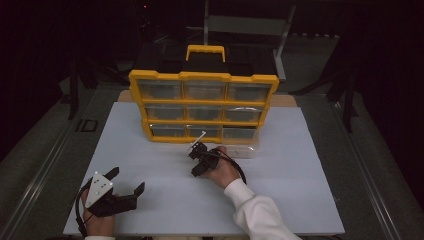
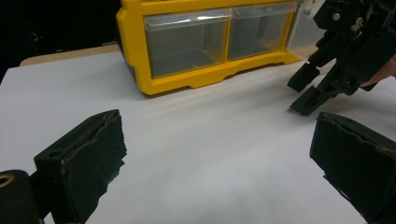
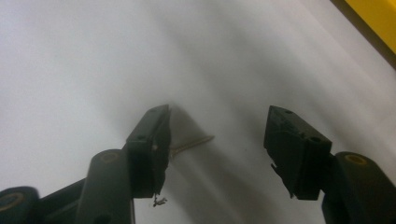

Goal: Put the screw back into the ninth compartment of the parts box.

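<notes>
Thin brass screw (image 3: 194, 143) on matte white tabletop (image 1: 300, 165) before yellow plastic organizer (image 1: 202, 107), right gripper (image 3: 215, 135) apart around it (untouched), left gripper (image 2: 219, 154) apart, empty.

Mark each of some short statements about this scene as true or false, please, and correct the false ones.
1. The organizer has a yellow frame and clear drawers. True.
2. The left gripper holds a drawer. False: its jaws stand wide apart over the bare white table, with nothing between them.
3. A small screw lies on the table beside one jaw of the right gripper. True.
4. The right gripper is clamped shut on the screw. False: its jaws are apart and the pads do not press on it.
5. The organizer lies flat with its handle toward the person. False: it stands upright at the far side, with the handle on top.
</notes>
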Tool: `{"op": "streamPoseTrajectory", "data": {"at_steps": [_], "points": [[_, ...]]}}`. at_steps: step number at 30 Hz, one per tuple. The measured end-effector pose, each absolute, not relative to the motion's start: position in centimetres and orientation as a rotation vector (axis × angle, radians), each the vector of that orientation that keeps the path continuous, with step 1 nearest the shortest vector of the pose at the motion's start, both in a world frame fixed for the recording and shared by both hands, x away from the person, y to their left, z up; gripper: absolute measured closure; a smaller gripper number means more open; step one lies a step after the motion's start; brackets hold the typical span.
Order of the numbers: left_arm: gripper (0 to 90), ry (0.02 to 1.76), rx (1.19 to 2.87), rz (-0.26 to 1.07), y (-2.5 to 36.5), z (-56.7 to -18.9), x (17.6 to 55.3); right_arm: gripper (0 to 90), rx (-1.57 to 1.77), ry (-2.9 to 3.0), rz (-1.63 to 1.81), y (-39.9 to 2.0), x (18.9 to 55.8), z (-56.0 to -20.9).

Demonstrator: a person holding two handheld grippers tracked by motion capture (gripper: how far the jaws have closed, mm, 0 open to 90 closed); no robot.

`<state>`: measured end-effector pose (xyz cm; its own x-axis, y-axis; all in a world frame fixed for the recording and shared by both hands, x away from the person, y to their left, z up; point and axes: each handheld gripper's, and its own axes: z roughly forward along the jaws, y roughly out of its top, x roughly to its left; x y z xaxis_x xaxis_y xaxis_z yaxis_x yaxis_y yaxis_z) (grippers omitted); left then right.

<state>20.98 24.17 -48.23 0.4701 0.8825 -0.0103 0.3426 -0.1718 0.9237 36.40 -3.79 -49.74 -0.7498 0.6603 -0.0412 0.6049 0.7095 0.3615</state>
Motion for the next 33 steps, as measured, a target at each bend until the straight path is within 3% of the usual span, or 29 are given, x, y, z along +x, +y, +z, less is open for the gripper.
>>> {"op": "streamPoseTrajectory", "data": {"at_steps": [16, 29, 33], "points": [[3.4, 1.052, 1.735, 0.689, 24.2, -48.2, 21.0, 45.5, 1.117, 2.751, 0.513, -3.9, 36.6, -49.8], [3.4, 1.051, 1.74, 0.689, 24.2, -48.3, 21.0, 64.4, 1.109, 2.779, 0.479, -4.8, 36.4, -49.5], [3.4, 1.05, 1.74, 0.688, 24.1, -48.2, 21.0, 74.6, 1.073, 2.805, 0.455, -5.1, 36.4, -49.4]]}}
